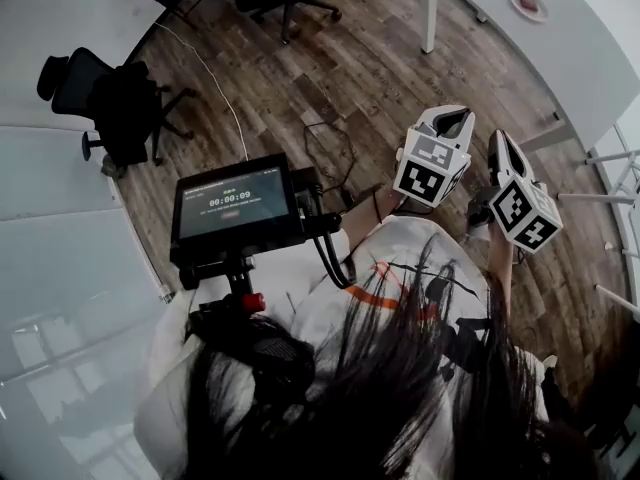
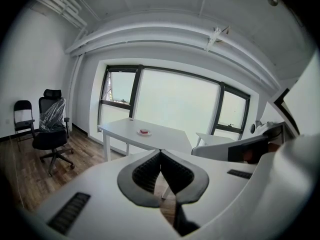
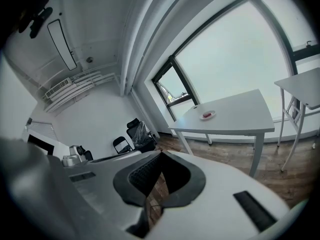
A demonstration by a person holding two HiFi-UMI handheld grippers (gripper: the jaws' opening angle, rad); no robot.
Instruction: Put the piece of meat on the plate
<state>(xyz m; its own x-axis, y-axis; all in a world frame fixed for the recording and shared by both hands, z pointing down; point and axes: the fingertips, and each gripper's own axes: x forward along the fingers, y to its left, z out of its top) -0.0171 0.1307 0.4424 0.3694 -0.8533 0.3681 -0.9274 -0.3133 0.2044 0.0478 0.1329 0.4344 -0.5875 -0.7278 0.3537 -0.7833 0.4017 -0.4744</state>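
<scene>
1. I am seeing both tools up in the air, side by side and close together, above the wooden floor (image 1: pixel 330 68).
2. My left tool (image 1: pixel 452 120) is sitting fully closed. In the left gripper view its dark pads (image 2: pixel 146 171) are touching at the tips. It is gripping nothing.
3. My right tool (image 1: pixel 503 154) is sitting fully closed too. In the right gripper view its pads (image 3: pixel 145 173) are meeting at the tips, and nothing is sitting between them.
4. The piece of meat (image 2: pixel 144 131), small and red, is already lying on the little plate (image 2: pixel 139 132).
5. The plate is sitting on a white worktop (image 2: pixel 165 140) by the big window (image 2: pixel 175 99). It is well apart from both tools.
6. Both gripper views are looking toward that worktop, so it is showing above the closed jaws in each one.
7. A black office chair (image 2: pixel 50 131) is standing on the floor, off to the left in the left gripper view.
8. A small screen (image 1: pixel 235 203) on a stand is showing close below the head camera.
</scene>
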